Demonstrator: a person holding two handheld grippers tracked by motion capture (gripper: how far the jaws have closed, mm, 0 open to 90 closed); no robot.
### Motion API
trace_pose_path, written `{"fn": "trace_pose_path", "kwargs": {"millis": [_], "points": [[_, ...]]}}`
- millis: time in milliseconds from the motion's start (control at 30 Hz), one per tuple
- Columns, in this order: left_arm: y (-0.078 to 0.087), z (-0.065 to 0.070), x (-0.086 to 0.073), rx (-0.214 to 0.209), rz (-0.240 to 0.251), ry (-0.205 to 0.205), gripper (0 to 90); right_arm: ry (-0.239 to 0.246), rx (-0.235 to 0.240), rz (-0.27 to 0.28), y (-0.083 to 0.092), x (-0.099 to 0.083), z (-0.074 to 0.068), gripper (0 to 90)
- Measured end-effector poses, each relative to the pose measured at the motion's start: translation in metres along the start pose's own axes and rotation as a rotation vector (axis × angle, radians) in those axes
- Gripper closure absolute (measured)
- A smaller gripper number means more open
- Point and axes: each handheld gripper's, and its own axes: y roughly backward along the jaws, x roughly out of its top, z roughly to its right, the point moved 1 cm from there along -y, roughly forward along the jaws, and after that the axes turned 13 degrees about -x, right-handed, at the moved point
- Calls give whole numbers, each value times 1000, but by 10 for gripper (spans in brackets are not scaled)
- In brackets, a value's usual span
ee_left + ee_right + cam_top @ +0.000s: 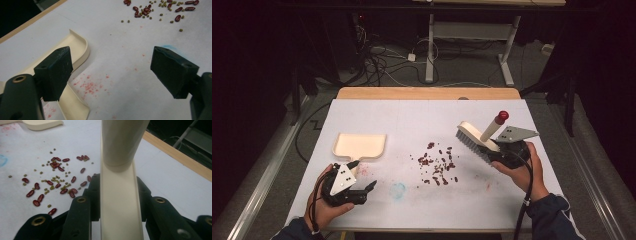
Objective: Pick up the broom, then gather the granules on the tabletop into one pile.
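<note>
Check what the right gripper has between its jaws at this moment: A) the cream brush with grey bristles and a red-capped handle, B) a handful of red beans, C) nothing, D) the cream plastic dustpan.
A: the right gripper is clamped on the back of the cream brush, while the dustpan lies apart on the white table.

Left gripper low, jaws wide apart; right gripper jaws clamped.

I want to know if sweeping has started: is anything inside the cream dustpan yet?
The dustpan looks empty in the high view; the beans lie scattered on the table. Its handle end is covered by the left gripper, whose jaws stand open.
</note>
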Motion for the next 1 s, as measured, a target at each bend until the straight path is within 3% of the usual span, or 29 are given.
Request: {"fn": "trace_pose_path", "kwargs": {"millis": [200,400,500,567,767,1000], "points": [[-3,-1,-1,2,-8,-4,157,34,-58,-42,-26,3,-3,677],[-4,-3,-1,1,-7,4,153,69,-111,-42,-53,9,-8,678],[-4,-2,-1,2,-10,2,153,79,-110,-39,-63,12,-12,678],[-4,-2,-1,1,-10,3,153,121,-137,-46,-79,18,-20,678],[-9,-4,0,-10,-20,3,153,161,-125,-51,-105,25,-36,679],[-9,-2,0,-17,-23,-8,154,196,-100,-35,-117,31,-57,679]]}}
